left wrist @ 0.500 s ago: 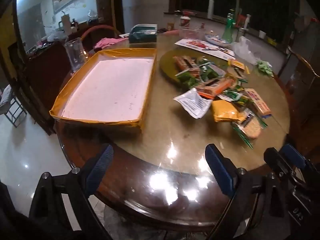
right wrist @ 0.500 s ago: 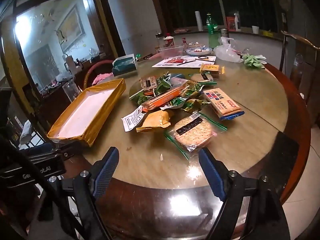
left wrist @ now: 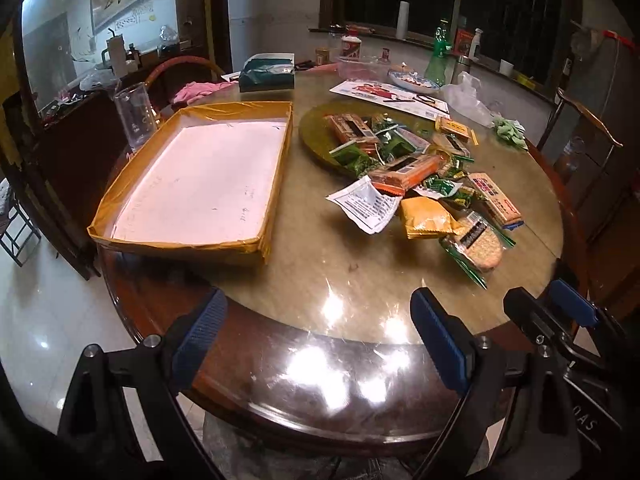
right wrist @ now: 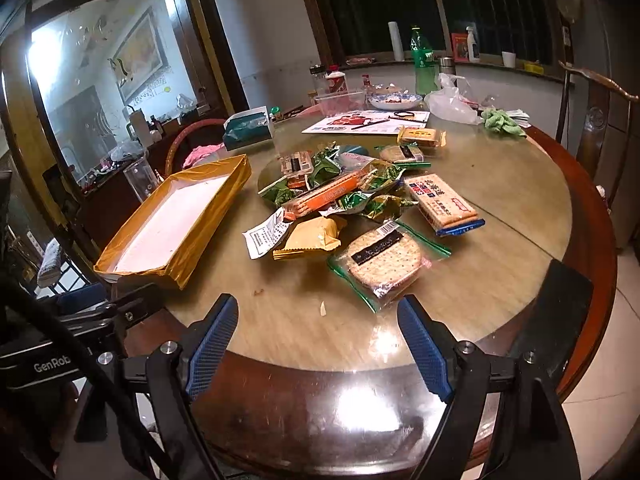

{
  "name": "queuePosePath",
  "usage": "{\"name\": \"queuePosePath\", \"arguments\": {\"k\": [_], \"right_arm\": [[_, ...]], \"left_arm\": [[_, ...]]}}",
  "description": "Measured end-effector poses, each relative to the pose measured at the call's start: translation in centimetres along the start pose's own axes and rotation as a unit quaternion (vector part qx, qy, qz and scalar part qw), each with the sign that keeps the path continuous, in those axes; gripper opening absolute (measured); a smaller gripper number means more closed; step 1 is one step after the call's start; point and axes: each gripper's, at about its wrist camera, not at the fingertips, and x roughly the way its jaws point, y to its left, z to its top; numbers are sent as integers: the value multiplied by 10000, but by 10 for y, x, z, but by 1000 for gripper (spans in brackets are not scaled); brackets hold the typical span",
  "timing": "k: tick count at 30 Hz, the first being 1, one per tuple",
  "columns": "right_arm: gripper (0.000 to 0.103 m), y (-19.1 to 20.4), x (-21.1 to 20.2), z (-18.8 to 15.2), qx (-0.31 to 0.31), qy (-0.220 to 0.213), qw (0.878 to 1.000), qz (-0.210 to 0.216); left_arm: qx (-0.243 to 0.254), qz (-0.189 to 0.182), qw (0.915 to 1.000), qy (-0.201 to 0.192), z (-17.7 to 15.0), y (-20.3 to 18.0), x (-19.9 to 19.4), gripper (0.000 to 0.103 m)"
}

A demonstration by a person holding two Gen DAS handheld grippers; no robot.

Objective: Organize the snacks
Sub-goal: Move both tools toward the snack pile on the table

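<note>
Gaping wide and empty, both claws, left (left wrist: 318, 336) and right (right wrist: 318, 340), face unreadable snack wrappers (right wrist: 360, 208).

Yellow-taped tray (left wrist: 276, 184) with white floor, orange biscuit pack (left wrist: 406, 172), blue-padded tongs (left wrist: 316, 332)

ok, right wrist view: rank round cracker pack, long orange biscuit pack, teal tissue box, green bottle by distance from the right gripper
From the right gripper:
1. Round cracker pack, just ahead, slightly right.
2. Long orange biscuit pack, mid-pile, centre.
3. Teal tissue box, far left.
4. Green bottle, far edge, right of centre.
</note>
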Motion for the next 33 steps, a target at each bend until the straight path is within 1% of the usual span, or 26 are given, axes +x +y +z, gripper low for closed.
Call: {"name": "queuePosePath", "arguments": {"k": [4,8,10,13,14,18,19,21,24,25,28,33], "right_arm": [[82,0,11,-1,-29,100,9999,-15],[82,1,21,2,-78,170,9998,-68],[82,0,25,2,-87,55,9999,-69],[82,-1,32,2,-87,12,9999,-62],[82,-2,33,3,-129,-42,9999,-90],[82,-8,37,6,-131,52,9997,-218],[82,-9,39,6,-29,96,9998,-153],[82,-10,42,7,-8,91,9998,-160],[82,-12,45,8,48,199,9997,-166],[82,-11,46,9,49,317,9993,-190],[82,-10,46,10,89,414,9989,-201],[82,-11,47,12,151,237,9994,-206]], "left_arm": [[-173,-140,9997,101,0,6,9,93],[-104,-108,9997,167,5,5,19,93],[-78,-98,9999,105,7,5,21,93],[-59,-73,10000,-18,9,4,27,93],[-50,-99,9999,35,11,3,31,93],[-45,-194,9997,103,15,-2,42,93],[-34,-207,9997,115,15,-3,43,93],[-45,-227,9996,138,16,-3,46,93],[-10,-211,9996,173,18,-2,49,93],[-27,-206,9997,149,19,-2,49,93],[-39,-231,9997,48,20,-1,51,93],[61,-195,9998,-5,22,-3,51,93]]}}
